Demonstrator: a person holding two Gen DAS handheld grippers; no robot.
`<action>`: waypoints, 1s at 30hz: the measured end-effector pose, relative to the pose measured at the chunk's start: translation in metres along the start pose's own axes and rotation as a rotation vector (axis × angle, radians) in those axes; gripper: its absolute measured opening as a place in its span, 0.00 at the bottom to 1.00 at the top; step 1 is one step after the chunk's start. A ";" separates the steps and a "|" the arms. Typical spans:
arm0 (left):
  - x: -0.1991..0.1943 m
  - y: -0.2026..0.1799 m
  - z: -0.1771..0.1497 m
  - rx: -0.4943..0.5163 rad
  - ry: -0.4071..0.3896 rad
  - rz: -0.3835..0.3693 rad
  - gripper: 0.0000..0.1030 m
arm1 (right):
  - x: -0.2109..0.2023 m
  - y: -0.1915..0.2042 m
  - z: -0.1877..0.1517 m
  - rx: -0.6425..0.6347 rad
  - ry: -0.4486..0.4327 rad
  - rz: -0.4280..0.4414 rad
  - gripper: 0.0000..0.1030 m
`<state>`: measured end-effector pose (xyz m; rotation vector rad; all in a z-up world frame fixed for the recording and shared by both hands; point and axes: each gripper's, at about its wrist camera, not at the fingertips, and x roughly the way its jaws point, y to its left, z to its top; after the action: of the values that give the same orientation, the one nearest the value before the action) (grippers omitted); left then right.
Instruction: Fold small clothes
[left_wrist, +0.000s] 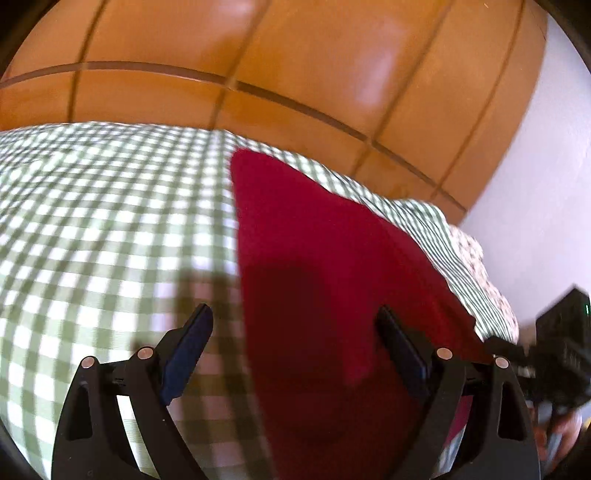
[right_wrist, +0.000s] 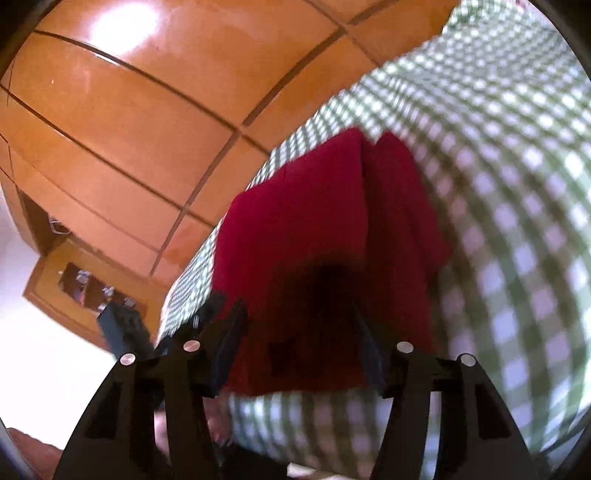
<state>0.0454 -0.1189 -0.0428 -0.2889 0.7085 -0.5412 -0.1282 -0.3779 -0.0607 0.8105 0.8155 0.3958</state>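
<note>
A dark red garment (left_wrist: 321, 266) lies flat on the green-and-white checked bedspread (left_wrist: 92, 221). My left gripper (left_wrist: 293, 315) hovers over the garment's near left edge, open wide, with nothing between the pads. In the right wrist view the red garment (right_wrist: 314, 229) looks folded, with a crease running down its middle. My right gripper (right_wrist: 298, 314) is open just above its near edge, jaws apart on either side of the fabric and not pinching it. The right gripper's black body (left_wrist: 561, 343) shows at the right of the left wrist view. The left gripper's body (right_wrist: 123, 328) shows at the left of the right wrist view.
Glossy orange wooden panels (left_wrist: 295, 66) rise behind the bed. A white wall (left_wrist: 546, 184) stands at the right. Floral fabric (left_wrist: 480, 266) edges the bedspread (right_wrist: 517, 184). A hand (left_wrist: 565, 432) holds the right gripper. An open wooden shelf (right_wrist: 85, 284) sits low at the left.
</note>
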 end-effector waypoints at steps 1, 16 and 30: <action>-0.004 0.004 0.001 -0.013 -0.019 0.006 0.87 | 0.003 0.002 -0.003 0.007 0.010 0.016 0.54; 0.002 -0.006 0.013 0.040 0.004 0.024 0.87 | 0.009 0.031 0.075 -0.009 -0.143 0.063 0.14; 0.036 -0.041 -0.018 0.208 0.146 0.050 0.90 | -0.010 -0.009 0.048 -0.034 -0.174 -0.142 0.55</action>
<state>0.0403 -0.1739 -0.0575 -0.0380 0.7913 -0.5873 -0.0978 -0.4128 -0.0427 0.7394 0.6975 0.2090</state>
